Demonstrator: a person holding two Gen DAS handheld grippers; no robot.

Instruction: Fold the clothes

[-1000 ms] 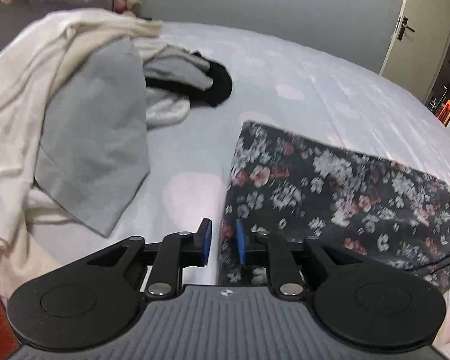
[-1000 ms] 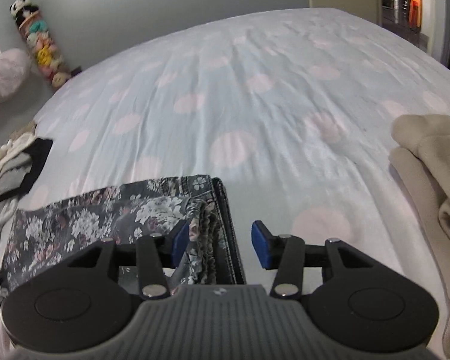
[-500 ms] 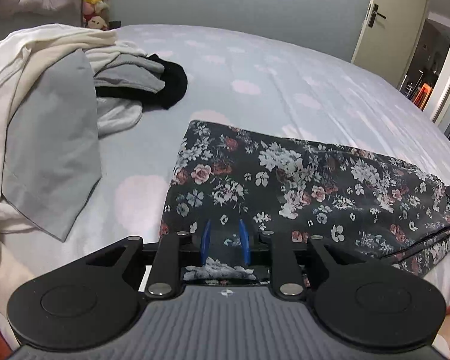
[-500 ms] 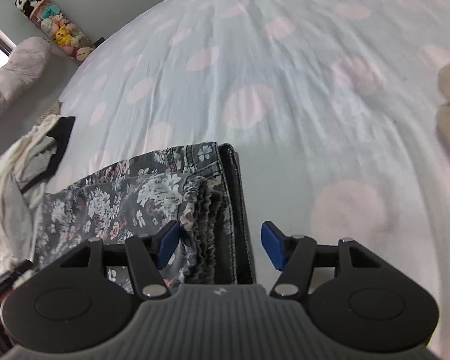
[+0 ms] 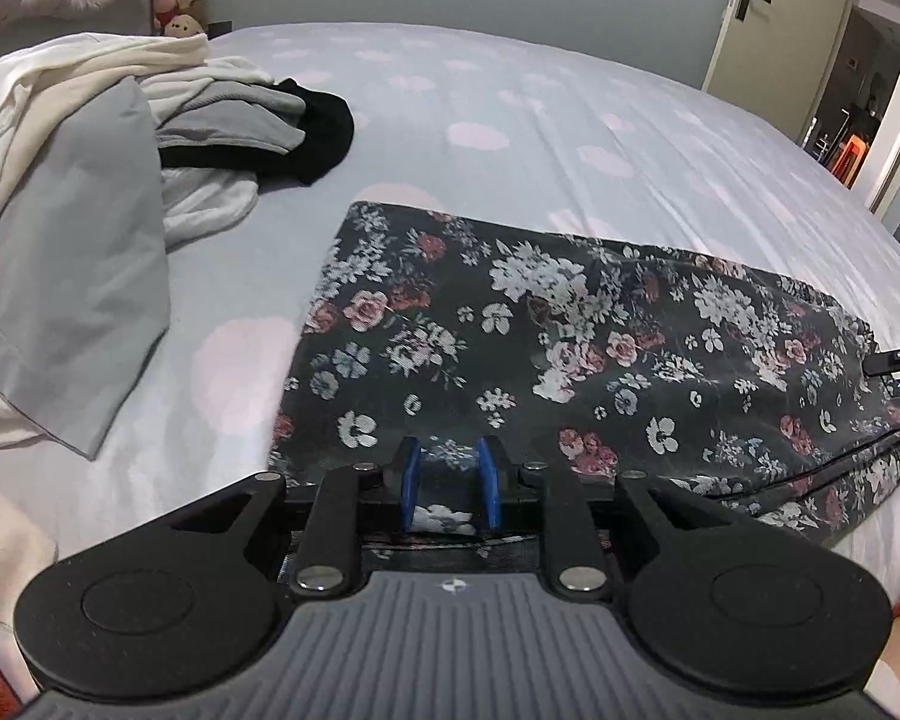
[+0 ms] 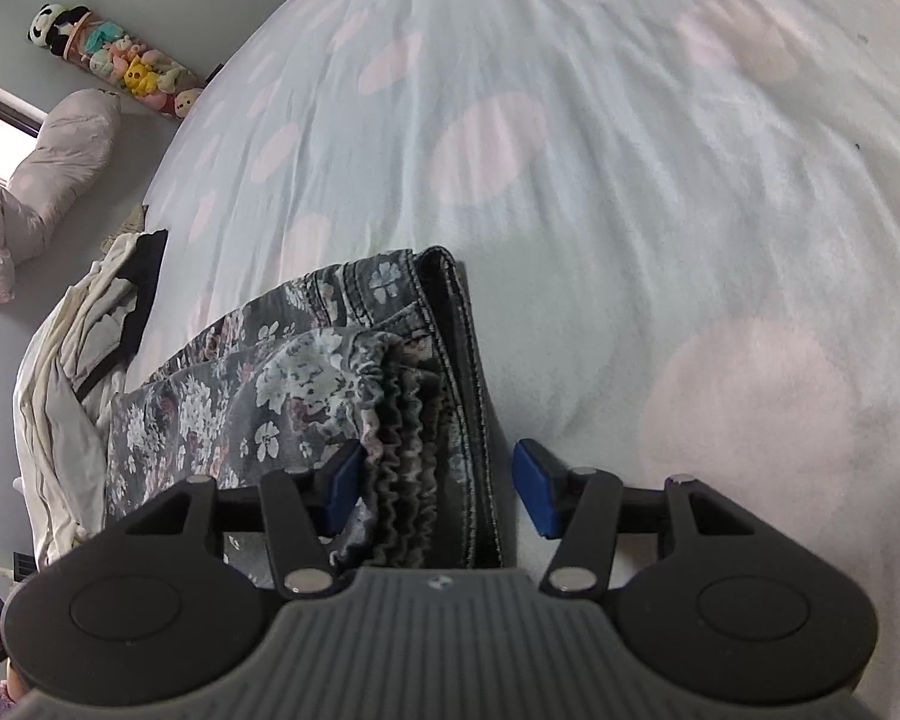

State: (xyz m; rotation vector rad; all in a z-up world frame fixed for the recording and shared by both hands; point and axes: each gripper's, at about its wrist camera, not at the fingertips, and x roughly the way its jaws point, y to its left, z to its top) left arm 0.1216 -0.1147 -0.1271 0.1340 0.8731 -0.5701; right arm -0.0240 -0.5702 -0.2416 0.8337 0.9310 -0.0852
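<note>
Floral trousers [image 5: 570,324] now under left gripper [image 5: 450,483] (pinching hem), right gripper [image 6: 438,486] closing around waistband.

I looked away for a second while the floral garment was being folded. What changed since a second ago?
Both grippers came in over the floral garment. The left gripper now straddles its near edge, jaws narrow. The right gripper dropped toward the gathered waistband; its jaws are closing around it, right pad not yet touching. The garment and the clothes pile stayed put.
</note>
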